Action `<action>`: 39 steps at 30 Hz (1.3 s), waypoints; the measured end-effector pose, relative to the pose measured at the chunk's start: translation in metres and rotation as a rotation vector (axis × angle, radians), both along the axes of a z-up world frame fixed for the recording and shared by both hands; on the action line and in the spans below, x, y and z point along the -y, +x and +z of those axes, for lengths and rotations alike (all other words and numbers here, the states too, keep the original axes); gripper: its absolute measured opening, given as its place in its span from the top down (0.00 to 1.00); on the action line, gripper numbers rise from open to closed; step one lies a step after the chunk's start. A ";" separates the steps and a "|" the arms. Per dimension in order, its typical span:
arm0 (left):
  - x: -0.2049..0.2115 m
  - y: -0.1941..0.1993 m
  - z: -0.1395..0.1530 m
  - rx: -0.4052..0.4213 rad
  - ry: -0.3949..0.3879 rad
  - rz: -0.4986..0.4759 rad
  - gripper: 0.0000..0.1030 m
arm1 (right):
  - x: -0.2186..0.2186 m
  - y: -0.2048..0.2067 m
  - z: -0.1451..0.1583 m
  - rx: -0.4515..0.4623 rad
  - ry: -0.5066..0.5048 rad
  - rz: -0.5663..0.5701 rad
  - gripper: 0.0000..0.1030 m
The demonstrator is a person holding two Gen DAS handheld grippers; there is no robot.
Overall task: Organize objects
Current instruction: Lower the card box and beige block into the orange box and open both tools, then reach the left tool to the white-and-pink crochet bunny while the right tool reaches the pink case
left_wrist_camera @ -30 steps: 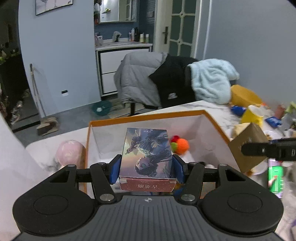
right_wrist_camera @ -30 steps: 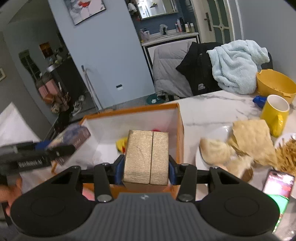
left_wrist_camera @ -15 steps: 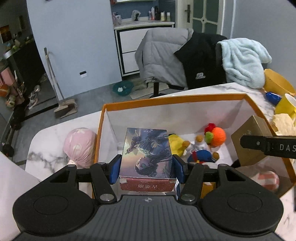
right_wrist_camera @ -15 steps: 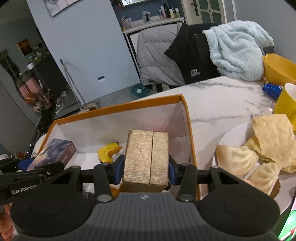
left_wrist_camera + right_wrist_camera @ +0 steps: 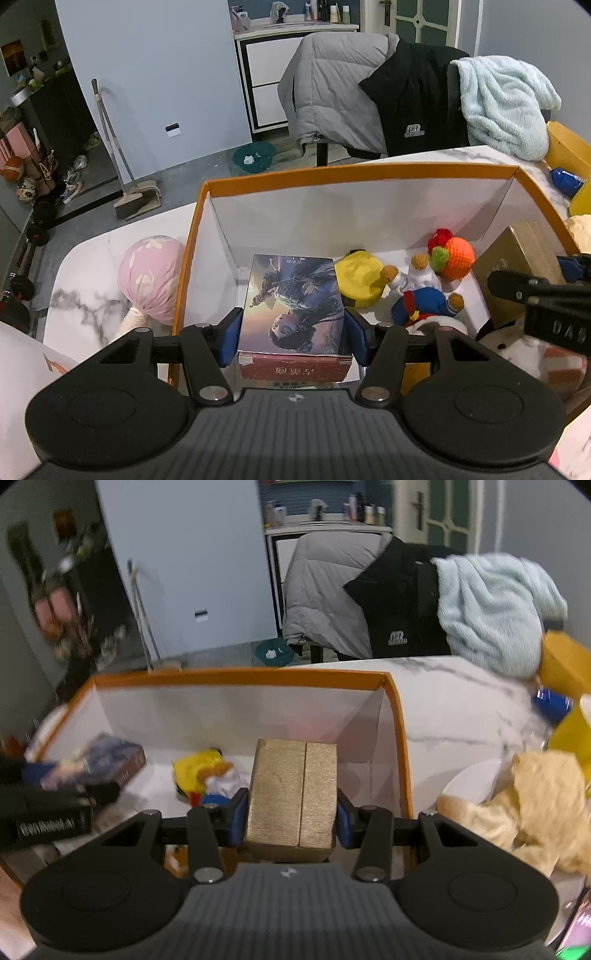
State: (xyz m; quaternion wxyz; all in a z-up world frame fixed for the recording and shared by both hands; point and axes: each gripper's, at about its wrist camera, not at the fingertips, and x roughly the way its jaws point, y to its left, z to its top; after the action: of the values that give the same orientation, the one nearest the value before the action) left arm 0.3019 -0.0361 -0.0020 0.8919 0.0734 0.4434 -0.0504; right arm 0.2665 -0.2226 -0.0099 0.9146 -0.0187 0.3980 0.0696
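Orange-rimmed storage box [image 5: 354,173] sits on the marble table [image 5: 85,258], and both loads have come much closer to it in the last second: a moment ago the illustrated card box [image 5: 295,302] hung high with the room behind it, and now it hovers low over the left end of the white interior, just above the floor as far as I can judge. The left gripper [image 5: 293,338] stays clamped on it, blue pads pressed against both long sides. The right gripper [image 5: 291,816] likewise keeps its pads tight on the gold gift box [image 5: 291,794], which has swung from outside the right wall to a spot over the right end of the box. Between the two loads the toys already lie inside: a yellow plush [image 5: 360,277], an orange crocheted ball [image 5: 456,256] and a blue-and-red knitted doll [image 5: 421,304]. A pink fabric ball [image 5: 151,277] rests on the table just beside the left wall, still outside. To my eye both boxes are at the point of being set down, each over bare floor, so letting go seems the step in hand; the right view is smeared, so that hand looks to be still travelling.
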 end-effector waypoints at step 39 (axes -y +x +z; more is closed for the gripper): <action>0.004 -0.052 0.038 0.083 0.003 -0.086 0.36 | 0.003 -0.051 0.032 0.078 0.008 0.062 0.48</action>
State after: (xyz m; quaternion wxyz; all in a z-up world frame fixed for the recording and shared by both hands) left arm 0.2502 -0.0402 0.0361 0.9063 0.0955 0.4028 -0.0849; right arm 0.2154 -0.2259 0.0222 0.9269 -0.0303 0.3609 0.0988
